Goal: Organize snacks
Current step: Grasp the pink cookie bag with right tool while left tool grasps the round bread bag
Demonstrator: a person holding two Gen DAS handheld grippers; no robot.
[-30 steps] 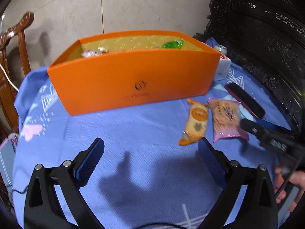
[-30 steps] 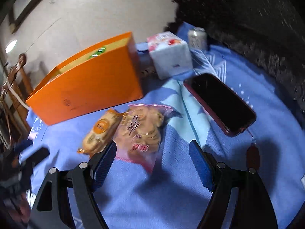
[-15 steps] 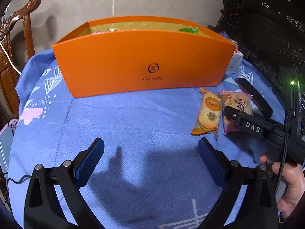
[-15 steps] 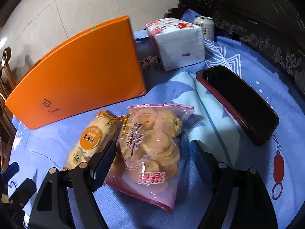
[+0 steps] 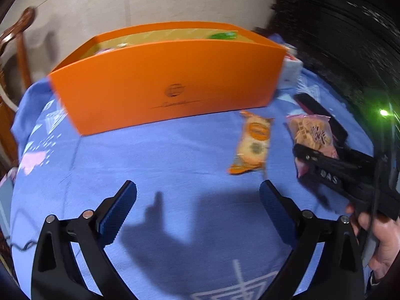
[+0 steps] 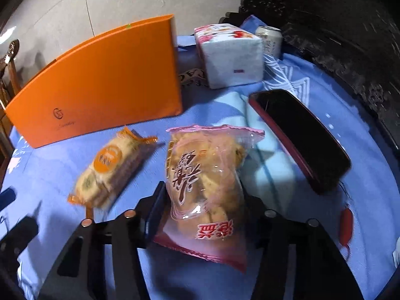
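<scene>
An orange box (image 5: 170,85) stands on the blue cloth and holds several snacks; it also shows in the right wrist view (image 6: 100,85). A pink packet of biscuits (image 6: 205,182) sits between the fingers of my right gripper (image 6: 202,207), which is shut on it. The same packet (image 5: 312,132) and right gripper (image 5: 310,157) show in the left wrist view. An orange biscuit packet (image 5: 253,145) lies beside it on the cloth, also seen in the right wrist view (image 6: 110,167). My left gripper (image 5: 197,205) is open and empty above bare cloth.
A black phone in a red case (image 6: 300,135) lies right of the pink packet. A white tissue pack (image 6: 230,55) and a drink can (image 6: 270,40) stand behind it. Dark carved furniture (image 5: 350,37) is at the right, a wooden chair (image 5: 15,47) at the left.
My right gripper has closed on the pink biscuit packet, which lay between its open fingers before. The left gripper stays open and has shifted only slightly.
</scene>
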